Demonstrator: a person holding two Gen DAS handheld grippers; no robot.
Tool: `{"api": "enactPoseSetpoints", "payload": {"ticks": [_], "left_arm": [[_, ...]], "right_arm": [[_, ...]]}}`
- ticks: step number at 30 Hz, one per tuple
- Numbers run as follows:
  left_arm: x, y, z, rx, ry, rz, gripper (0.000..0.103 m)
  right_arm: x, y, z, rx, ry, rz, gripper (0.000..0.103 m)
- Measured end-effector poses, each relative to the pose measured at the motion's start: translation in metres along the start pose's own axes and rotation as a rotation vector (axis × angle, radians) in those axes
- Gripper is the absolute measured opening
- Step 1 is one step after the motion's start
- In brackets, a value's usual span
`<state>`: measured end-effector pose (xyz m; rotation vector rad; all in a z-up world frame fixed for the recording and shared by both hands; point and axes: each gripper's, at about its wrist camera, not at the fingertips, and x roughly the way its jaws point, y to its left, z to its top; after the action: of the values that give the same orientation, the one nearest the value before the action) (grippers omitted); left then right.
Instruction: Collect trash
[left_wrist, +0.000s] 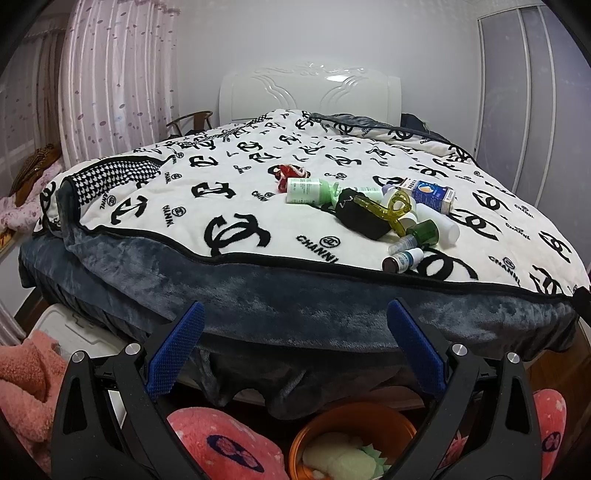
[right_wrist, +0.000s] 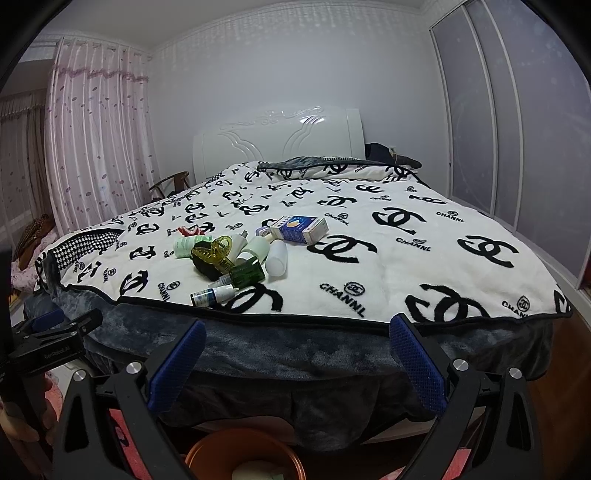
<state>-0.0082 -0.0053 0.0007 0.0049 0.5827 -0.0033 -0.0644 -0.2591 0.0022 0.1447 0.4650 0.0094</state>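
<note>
Both tongs, left (left_wrist: 295, 332) and right (right_wrist: 297, 350), gape empty, level before the bed (right_wrist: 295, 350). Trash pile (left_wrist: 373, 210) at 1 o'clock in left view; orange bin (left_wrist: 354, 435) fuller there.

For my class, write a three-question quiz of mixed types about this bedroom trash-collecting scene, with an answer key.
1. True or false: the left gripper holds the yellow-green plastic hair claw clip.
2. Multiple choice: the blue-and-white cardboard box lies A) on the floor, B) on the white logo-print blanket, C) in the orange round bin.
3. Fill in: the small dark green glass bottle lies in the pile beside the translucent white plastic bottle, and the right gripper is ____.

Key: 1 false; 2 B; 3 open.
</note>
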Motion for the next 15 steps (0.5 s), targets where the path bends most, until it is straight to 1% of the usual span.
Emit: {"api": "enactPoseSetpoints", "payload": {"ticks": [15], "left_arm": [[-0.006,-0.006,-0.011,0.011,0.012,-0.006,0.096]], "right_arm": [[-0.003,0.0,0.0,0.004,0.005,-0.001,0.098]]}}
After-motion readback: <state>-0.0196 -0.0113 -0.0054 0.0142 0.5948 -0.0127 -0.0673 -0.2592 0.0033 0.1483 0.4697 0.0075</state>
